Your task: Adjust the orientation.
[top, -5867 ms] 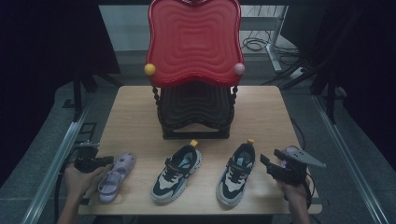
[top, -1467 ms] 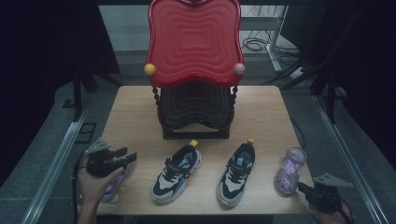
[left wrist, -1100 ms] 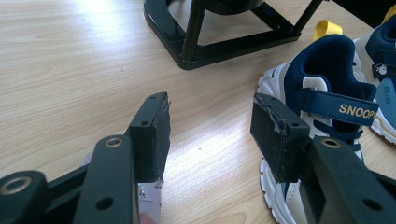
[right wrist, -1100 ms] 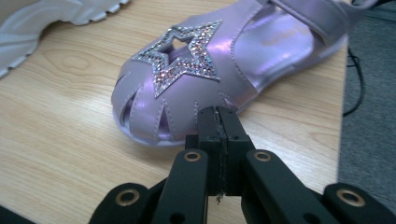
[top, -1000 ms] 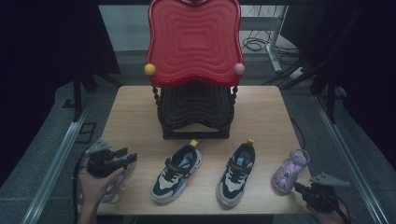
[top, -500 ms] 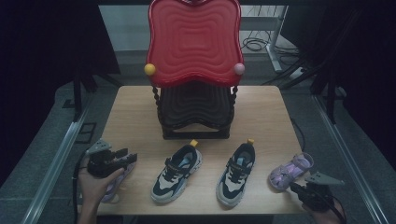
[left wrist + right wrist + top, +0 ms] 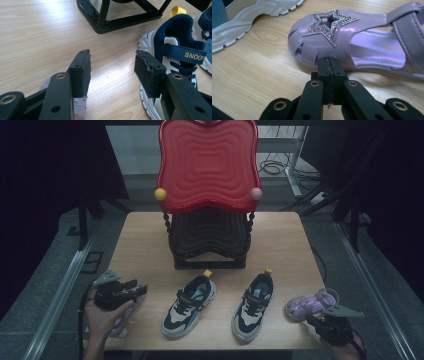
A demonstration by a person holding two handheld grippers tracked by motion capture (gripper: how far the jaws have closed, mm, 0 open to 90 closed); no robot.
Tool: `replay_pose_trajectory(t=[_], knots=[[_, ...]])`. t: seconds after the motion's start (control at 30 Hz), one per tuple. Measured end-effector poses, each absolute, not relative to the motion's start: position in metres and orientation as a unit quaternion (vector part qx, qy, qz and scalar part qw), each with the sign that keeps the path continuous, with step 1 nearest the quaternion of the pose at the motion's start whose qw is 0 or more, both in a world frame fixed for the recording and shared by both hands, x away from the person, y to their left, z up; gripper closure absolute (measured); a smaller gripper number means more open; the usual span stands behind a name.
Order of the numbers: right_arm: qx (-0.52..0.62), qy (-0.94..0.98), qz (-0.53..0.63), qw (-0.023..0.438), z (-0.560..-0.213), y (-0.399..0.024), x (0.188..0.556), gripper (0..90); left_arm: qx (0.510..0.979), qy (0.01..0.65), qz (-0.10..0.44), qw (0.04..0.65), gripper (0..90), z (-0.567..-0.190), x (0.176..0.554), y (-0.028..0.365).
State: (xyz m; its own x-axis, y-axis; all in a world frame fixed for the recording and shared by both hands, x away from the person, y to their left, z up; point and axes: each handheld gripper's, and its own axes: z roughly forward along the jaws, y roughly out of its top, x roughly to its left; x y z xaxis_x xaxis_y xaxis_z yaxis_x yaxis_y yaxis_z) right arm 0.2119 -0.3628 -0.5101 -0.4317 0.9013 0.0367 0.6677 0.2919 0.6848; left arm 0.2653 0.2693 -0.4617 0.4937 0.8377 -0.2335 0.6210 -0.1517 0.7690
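High view, change: the purple sandal (image 7: 310, 303) at the right end of the surface's (image 7: 145, 245) near edge has turned since the earlier frames; it stood toe toward the near edge, now it lies crosswise, toe toward the sneakers. The right hand-held gripper (image 7: 320, 320) has shifted a little along the near-right corner with it.
High view, left side: left hand-held gripper (image 7: 140, 289) stays by the near-left corner, above a second purple sandal (image 7: 122, 322) that the hand partly covers.
High view, middle: two sneakers, left sneaker (image 7: 190, 304) and right sneaker (image 7: 253, 300), side by side near the near edge, unchanged. Red chair (image 7: 207, 167) on a black frame at the far middle, unchanged.
Left gripper view, state: left hand-held gripper (image 7: 112, 67) has its jaws apart, nothing between them but bare surface (image 7: 37, 37). A corner of the second purple sandal (image 7: 80, 102) shows under the left jaw.
Left gripper view, writing: strap of the left sneaker (image 7: 175, 57) reads "SNOOP", cut off by the frame edge.
Right gripper view, state: right hand-held gripper (image 7: 329, 62) has its jaws together, tips against the side of the purple sandal (image 7: 352, 42), just below its rhinestone star (image 7: 332, 22); nothing held between the pads.
Right gripper view, writing: small print inside the sandal, too small to read.
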Motion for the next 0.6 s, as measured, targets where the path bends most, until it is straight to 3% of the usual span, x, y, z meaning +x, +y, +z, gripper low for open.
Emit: replay_pose_trajectory(t=[0.6], knots=[[0.502,0.778,0.325,0.192,-0.512,-0.351,0.217,89.2,0.751,0.486,0.123,0.429,47.1,-0.464,0.266,0.269]])
